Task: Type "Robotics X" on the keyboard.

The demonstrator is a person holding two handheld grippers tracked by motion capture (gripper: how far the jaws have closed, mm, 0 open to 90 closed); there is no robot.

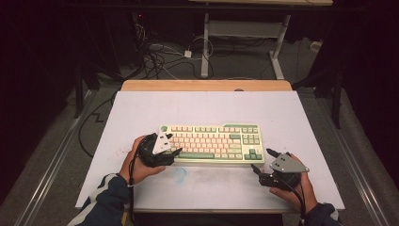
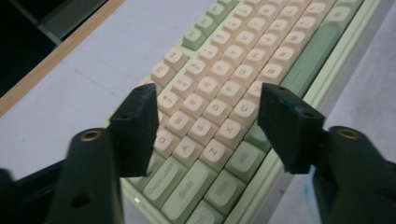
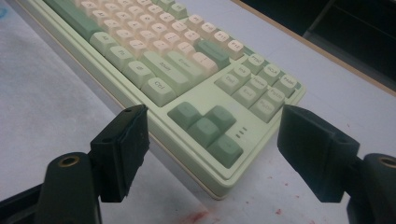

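Note:
A pale green keyboard (image 1: 211, 142) with cream and green keys lies across the middle of the white board. My left gripper (image 1: 173, 144) hovers over its left end, open. In the left gripper view the left gripper (image 2: 208, 93) has its jaws spread wide above the letter keys of the keyboard (image 2: 219, 107), with nothing between the pads. My right gripper (image 1: 261, 160) is at the keyboard's right front corner, also open. In the right gripper view the right gripper (image 3: 213, 114) has its jaws either side of the arrow-key corner of the keyboard (image 3: 205, 126), apart from it.
The white board (image 1: 141, 113) covers a wooden table whose far edge (image 1: 207, 85) shows. A blue smudge (image 1: 179, 175) marks the board in front of the keyboard. Beyond the table, cables (image 1: 155, 56) lie on the floor by a white desk frame (image 1: 244, 28).

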